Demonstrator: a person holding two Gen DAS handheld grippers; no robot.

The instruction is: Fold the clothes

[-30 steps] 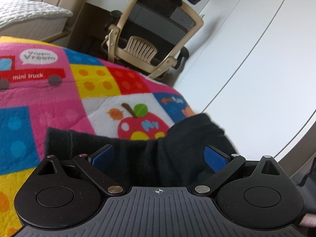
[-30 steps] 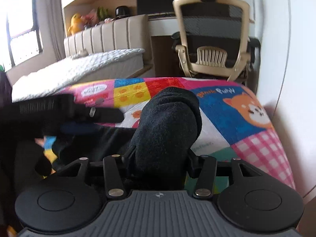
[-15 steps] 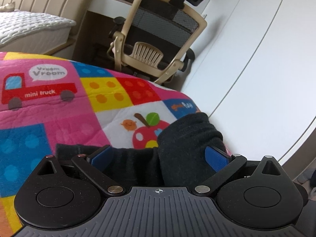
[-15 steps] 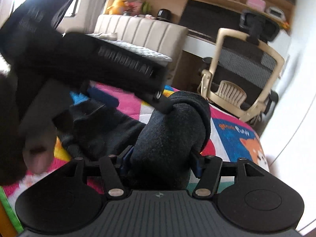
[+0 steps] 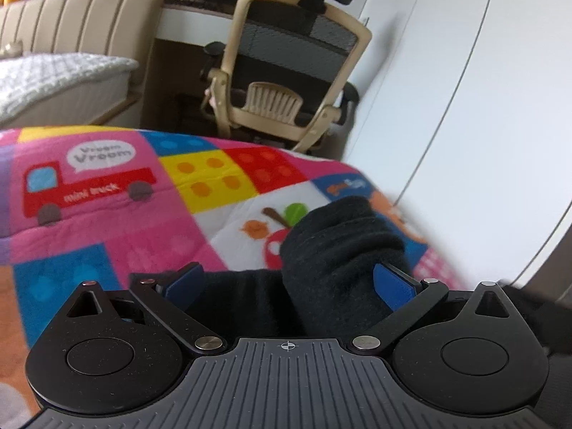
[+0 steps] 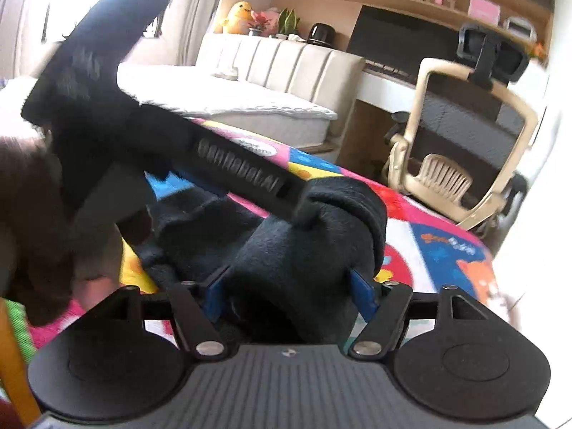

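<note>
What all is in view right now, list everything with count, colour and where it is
Black fleece garment: one, black, bunched on the quilt, between both grippers' fingers.
Patchwork cartoon quilt: one, multicoloured, under the garment.
Beige-framed mesh office chair: one, beige and grey, beyond the quilt at a desk.
White-topped bed: one, cream headboard, far left.
Yellow plush toy: one, shelf behind the bed.
Left gripper: black, blue pads, open around garment.
Right gripper: black, clamping garment.
</note>
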